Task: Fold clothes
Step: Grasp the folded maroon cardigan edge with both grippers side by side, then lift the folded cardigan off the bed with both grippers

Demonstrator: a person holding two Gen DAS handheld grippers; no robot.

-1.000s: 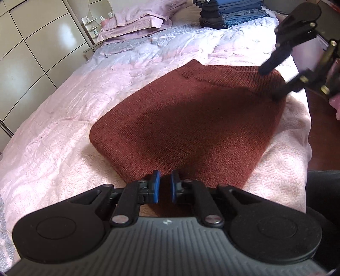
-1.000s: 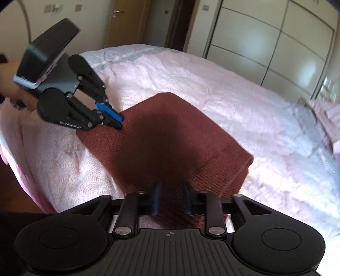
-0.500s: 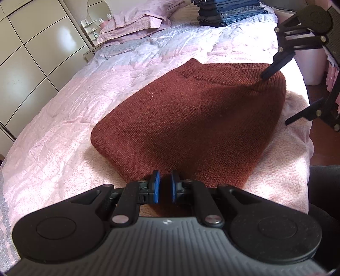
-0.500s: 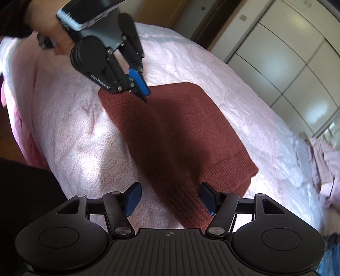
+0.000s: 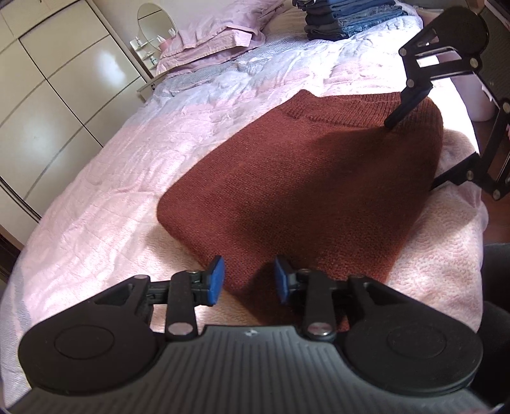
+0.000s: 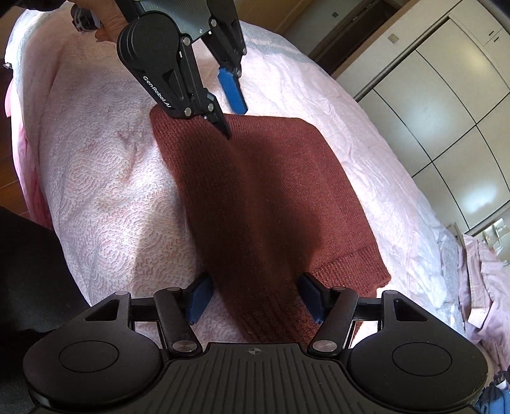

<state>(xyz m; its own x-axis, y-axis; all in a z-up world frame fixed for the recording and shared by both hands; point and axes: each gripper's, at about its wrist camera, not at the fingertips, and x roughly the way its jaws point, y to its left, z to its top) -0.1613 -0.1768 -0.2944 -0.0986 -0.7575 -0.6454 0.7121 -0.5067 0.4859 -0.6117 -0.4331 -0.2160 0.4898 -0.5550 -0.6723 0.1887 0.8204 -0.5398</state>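
Two tools, both released, nothing between the fingers of either. Left tool (image 5: 248, 278) hangs at one short end of the rust-red sweater (image 5: 306, 178), blue pads apart, straddling the near folded edge. Right tool (image 6: 255, 297) is spread wider over the opposite end, above the ribbed hem (image 6: 350, 264).

Sweater lies folded to a flat rectangle on the pink bedspread (image 5: 95, 178), near the side edge of the bed. Stack of folded jeans (image 5: 347, 14) sits at the head of the bed, beside the pillows (image 5: 220, 35).

Judgement: current fold is laid down; next is either one more fold end to end, or lifting the bundle to the stack.

For a clean step:
- bite all layers at each end, not just the top one;
- close both tools at matching corners;
- lift evenly so the knit does not sag or slide open;
- keep clear of the bed edge.
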